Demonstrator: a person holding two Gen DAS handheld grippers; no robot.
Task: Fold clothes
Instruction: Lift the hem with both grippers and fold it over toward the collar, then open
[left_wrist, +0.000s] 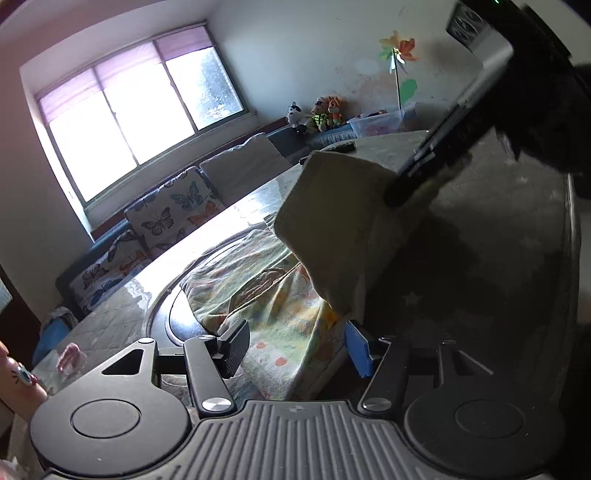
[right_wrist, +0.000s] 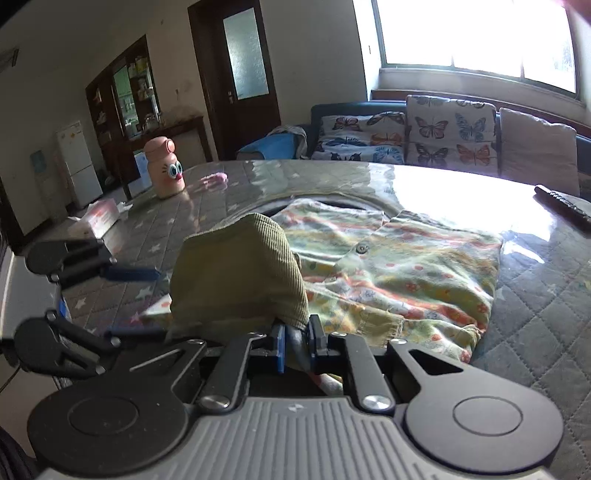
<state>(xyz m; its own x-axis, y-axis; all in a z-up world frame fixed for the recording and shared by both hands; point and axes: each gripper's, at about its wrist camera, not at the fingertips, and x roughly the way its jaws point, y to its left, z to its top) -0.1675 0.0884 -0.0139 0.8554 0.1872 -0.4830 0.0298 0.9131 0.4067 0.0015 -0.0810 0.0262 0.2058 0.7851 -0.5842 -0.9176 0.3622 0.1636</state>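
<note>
In the right wrist view, the shirt (right_wrist: 399, 273) lies on the table (right_wrist: 546, 295) at centre. The bottle (right_wrist: 164, 166) stands at ten o'clock of it, the tissue box (right_wrist: 99, 218) at nine, the remote (right_wrist: 563, 206) at two. The sofa (right_wrist: 406, 129) sits behind the table, at twelve, under the window (right_wrist: 476, 37).

A home living room: a sofa (right_wrist: 406, 136) with butterfly cushions (right_wrist: 448, 129) runs under a wide window (right_wrist: 476, 37), and soft toys (left_wrist: 317, 114) sit in the corner by a paper flower (left_wrist: 399, 51) on the wall. A fridge (right_wrist: 79, 162), a glass-fronted cabinet (right_wrist: 125, 92) and a wooden door (right_wrist: 240, 62) line the far side, with a quilt-covered bench (right_wrist: 546, 302) in the middle
</note>
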